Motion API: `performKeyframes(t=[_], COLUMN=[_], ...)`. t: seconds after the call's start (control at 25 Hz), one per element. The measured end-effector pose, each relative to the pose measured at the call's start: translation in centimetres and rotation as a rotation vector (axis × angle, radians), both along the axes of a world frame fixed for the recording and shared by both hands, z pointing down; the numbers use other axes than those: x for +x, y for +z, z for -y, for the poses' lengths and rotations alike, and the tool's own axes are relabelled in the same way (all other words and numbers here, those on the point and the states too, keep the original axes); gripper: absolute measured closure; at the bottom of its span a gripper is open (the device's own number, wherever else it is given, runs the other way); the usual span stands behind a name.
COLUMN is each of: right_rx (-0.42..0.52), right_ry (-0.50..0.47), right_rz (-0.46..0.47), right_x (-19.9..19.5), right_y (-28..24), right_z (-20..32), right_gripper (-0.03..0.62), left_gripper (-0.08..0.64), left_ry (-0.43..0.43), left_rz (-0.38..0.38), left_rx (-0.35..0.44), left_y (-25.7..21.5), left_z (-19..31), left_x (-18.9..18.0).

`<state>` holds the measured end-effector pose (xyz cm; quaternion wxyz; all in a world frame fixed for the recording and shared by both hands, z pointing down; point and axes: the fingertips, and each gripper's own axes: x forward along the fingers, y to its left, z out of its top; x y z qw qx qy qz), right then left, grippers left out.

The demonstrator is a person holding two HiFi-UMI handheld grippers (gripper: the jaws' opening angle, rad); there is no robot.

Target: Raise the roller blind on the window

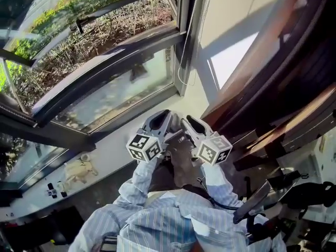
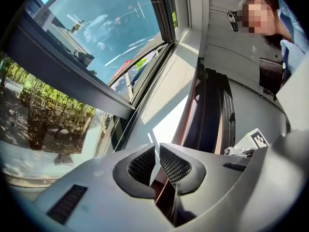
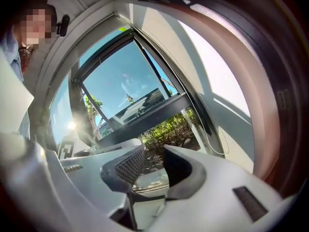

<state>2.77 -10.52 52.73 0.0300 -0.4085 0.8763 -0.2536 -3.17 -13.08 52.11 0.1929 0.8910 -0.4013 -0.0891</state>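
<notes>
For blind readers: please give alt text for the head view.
A person holds the left gripper and right gripper side by side, pointing at a window. A thin cord hangs beside its frame; plants grow outside.

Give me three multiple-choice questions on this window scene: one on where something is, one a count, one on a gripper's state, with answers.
1. Where does the thin cord hang?
A. beside the window frame's upright at the right of the glass
B. across the sill
C. over a sleeve

2. How many marker cubes show in the head view?
A. one
B. two
C. four

3. How do the right gripper's jaws stand?
A. shut on the cord
B. apart, with nothing between them
C. shut on a cloth

Answers:
1 A, the cord runs down along that upright.
2 B, one cube sits on each gripper.
3 B, the right gripper view shows only the window through the gap.
</notes>
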Motion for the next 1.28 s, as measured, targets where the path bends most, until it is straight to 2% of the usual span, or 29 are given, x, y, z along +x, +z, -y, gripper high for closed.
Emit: performKeyframes(t=[0.28, 0.56, 0.96, 1.12, 1.28], right_rx=[0.065, 0.074, 0.107, 0.107, 0.103], right_ry=[-0.055, -0.103, -0.158, -0.165, -0.142], right_rz=[-0.124, -0.122, -0.139, -0.144, -0.118], right_x=[2.0, 3.0, -0.7, -3.2, -5.9], right_y=[0.8, 1.2, 0.3, 0.1, -0.1], right_z=[-11.1, -19.4, -24.9, -26.5, -28.6], right_gripper=[0.469, 0.469, 0.469, 0.469, 0.469], left_gripper=[0.537, 0.537, 0.537, 0.537, 0.537], left_ry=[-0.073, -0.144, -0.204, -0.189, -0.158], left_rz=[-0.003, 0.018, -0.036, -0.038, -0.009], left_rx=[0.029, 0.011, 0.015, 0.013, 0.025], left_y=[0.0, 0.6, -0.3, -0.1, -0.2], left_z=[-12.0, -21.5, -27.7, -29.4, -31.9], left_x=[2.0, 2.4, -1.4, -3.2, -5.5])
